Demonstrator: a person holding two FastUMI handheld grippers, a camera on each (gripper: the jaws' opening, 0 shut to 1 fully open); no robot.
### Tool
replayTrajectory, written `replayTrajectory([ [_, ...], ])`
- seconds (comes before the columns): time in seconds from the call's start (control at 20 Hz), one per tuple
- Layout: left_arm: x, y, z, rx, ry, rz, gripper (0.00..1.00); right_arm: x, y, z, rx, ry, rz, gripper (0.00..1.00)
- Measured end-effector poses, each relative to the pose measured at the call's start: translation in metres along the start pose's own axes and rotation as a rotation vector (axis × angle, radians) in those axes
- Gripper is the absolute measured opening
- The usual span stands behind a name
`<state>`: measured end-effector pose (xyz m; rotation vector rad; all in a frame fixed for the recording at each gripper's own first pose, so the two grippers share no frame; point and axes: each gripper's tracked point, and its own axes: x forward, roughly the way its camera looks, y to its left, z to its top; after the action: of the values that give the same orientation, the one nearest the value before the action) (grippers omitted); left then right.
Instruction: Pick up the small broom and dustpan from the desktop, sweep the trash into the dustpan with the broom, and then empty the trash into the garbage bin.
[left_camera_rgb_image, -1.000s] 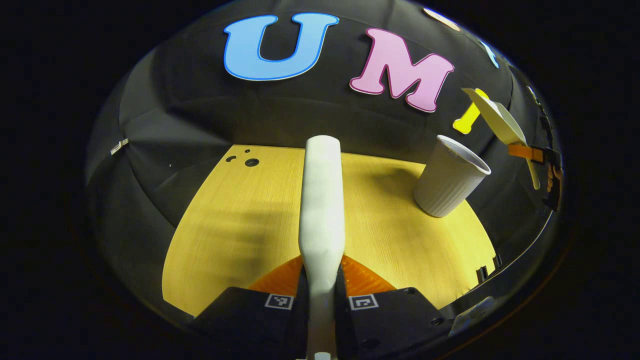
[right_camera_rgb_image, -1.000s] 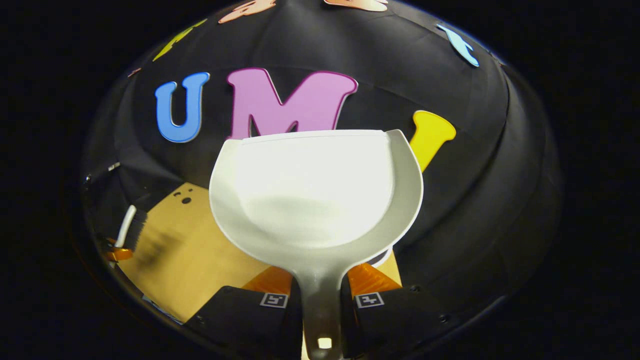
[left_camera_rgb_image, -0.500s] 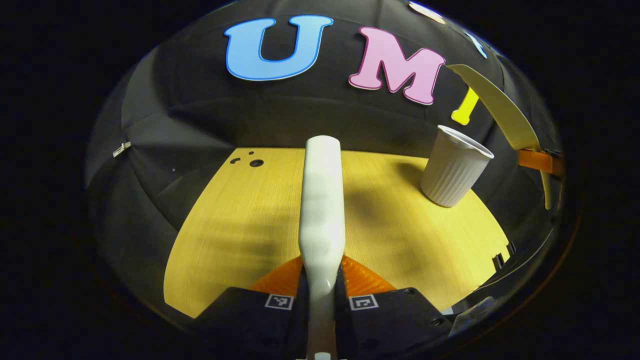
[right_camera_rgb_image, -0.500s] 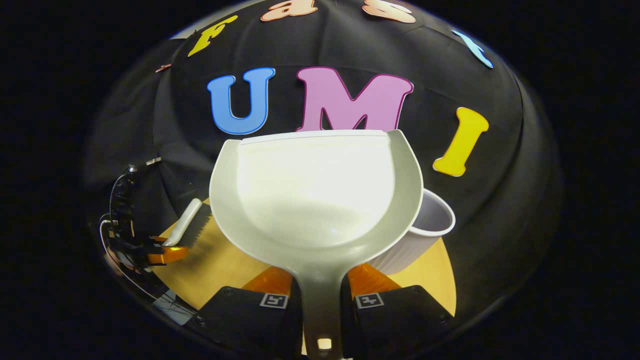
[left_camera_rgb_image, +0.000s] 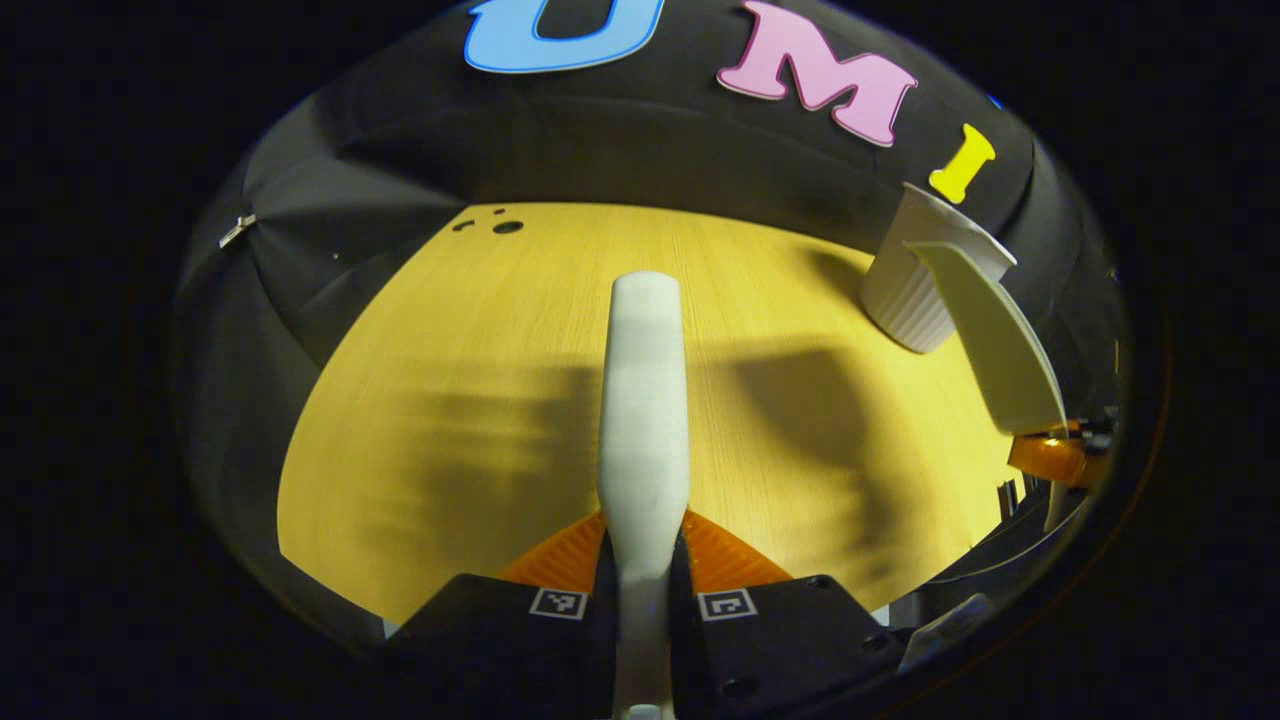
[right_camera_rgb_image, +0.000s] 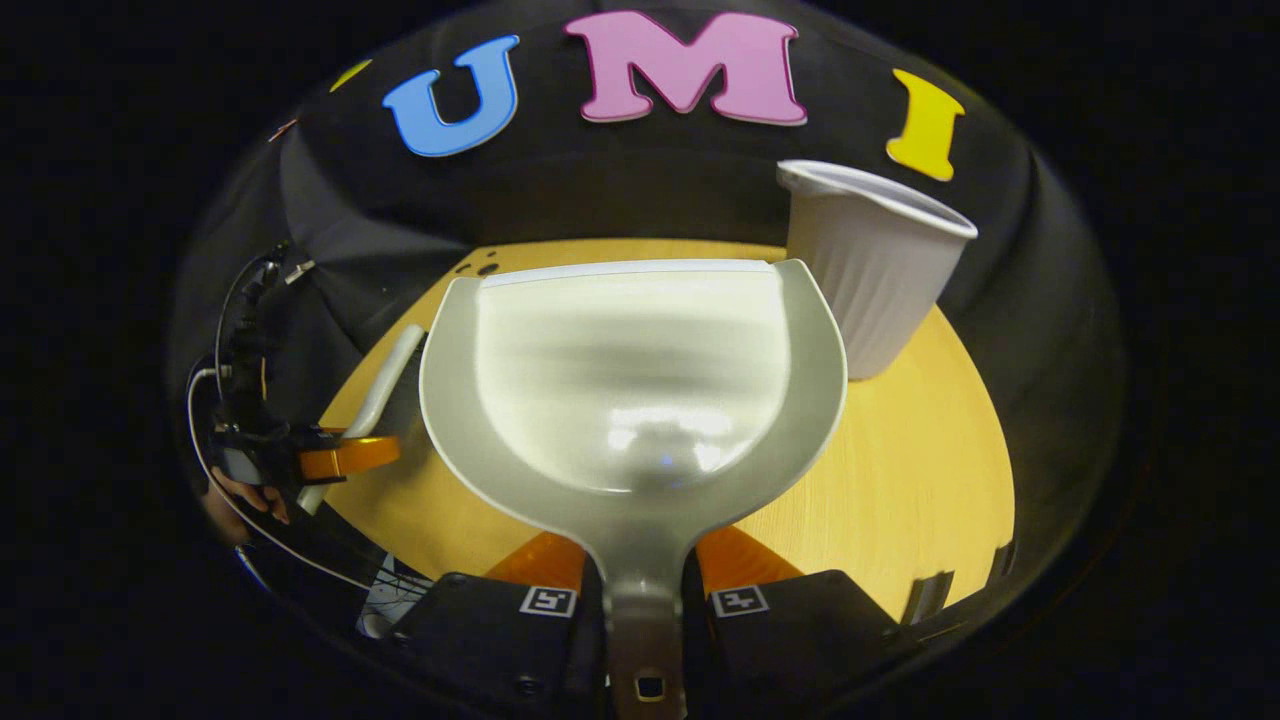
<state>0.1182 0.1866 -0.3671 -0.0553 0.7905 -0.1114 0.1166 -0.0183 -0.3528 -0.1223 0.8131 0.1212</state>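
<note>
My left gripper (left_camera_rgb_image: 645, 560) is shut on the white broom (left_camera_rgb_image: 643, 400), whose back points forward above the yellow desktop (left_camera_rgb_image: 480, 380). My right gripper (right_camera_rgb_image: 643, 580) is shut on the handle of the white dustpan (right_camera_rgb_image: 630, 380), whose pan looks bare inside and hangs level above the desk. In the left gripper view the dustpan (left_camera_rgb_image: 990, 335) shows edge-on at the right, just in front of the white ribbed garbage bin (left_camera_rgb_image: 905, 290). In the right gripper view the bin (right_camera_rgb_image: 870, 280) stands just right of the pan, and the broom (right_camera_rgb_image: 375, 395) with the left gripper (right_camera_rgb_image: 340, 458) is at the left.
The desktop (right_camera_rgb_image: 900, 470) is a bare wooden surface with small holes (left_camera_rgb_image: 500, 225) at its far left corner. Black cloth walls close it in behind and at the sides. A hand (right_camera_rgb_image: 250, 490) and cables show at the left of the right gripper view.
Both grippers have tipped downward toward the desk. The dustpan has come down from high beside the bin to a lower level in front of it. Broom and dustpan stay held.
</note>
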Motion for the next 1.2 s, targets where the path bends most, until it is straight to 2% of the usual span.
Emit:
replayTrajectory([
  [0.1, 0.015, -0.003, -0.006, 0.011, 0.043, -0.011, 0.26, 0.016, -0.005, -0.025, 0.041, 0.052, -0.020, 0.31],
  [0.15, 0.021, -0.005, -0.007, 0.013, 0.058, -0.014, 0.26, 0.024, -0.007, -0.034, 0.059, 0.066, -0.033, 0.34],
  [0.3, 0.039, -0.006, -0.003, 0.035, 0.088, 0.003, 0.26, 0.043, -0.019, -0.052, 0.082, 0.118, -0.065, 0.34],
  [0.6, 0.060, -0.008, -0.007, 0.051, 0.156, 0.030, 0.26, 0.077, -0.018, -0.055, 0.076, 0.168, -0.090, 0.34],
  [0.65, 0.062, -0.007, -0.011, 0.046, 0.175, 0.038, 0.26, 0.080, -0.017, -0.057, 0.082, 0.192, -0.094, 0.37],
  [0.7, 0.060, -0.006, -0.011, 0.048, 0.175, 0.054, 0.28, 0.083, -0.017, -0.058, 0.084, 0.218, -0.097, 0.34],
  [0.8, 0.061, -0.003, -0.010, 0.059, 0.172, 0.083, 0.27, 0.087, -0.016, -0.058, 0.071, 0.249, -0.105, 0.35],
  [1.0, 0.058, -0.004, -0.012, 0.064, 0.172, 0.084, 0.31, 0.084, -0.013, -0.057, 0.046, 0.274, -0.114, 0.37],
  [1.05, 0.057, -0.005, -0.010, 0.068, 0.164, 0.082, 0.36, 0.084, -0.008, -0.055, 0.070, 0.272, -0.089, 0.43],
  [1.1, 0.054, -0.006, -0.008, 0.073, 0.149, 0.081, 0.51, 0.079, -0.001, -0.051, 0.094, 0.267, -0.062, 0.48],
  [1.15, 0.051, -0.007, -0.005, 0.074, 0.132, 0.084, 0.56, 0.075, 0.004, -0.045, 0.112, 0.253, -0.051, 0.65],
  [1.2, 0.044, -0.007, -0.002, 0.074, 0.109, 0.090, 0.70, 0.071, 0.001, -0.038, 0.121, 0.241, -0.053, 0.83],
])
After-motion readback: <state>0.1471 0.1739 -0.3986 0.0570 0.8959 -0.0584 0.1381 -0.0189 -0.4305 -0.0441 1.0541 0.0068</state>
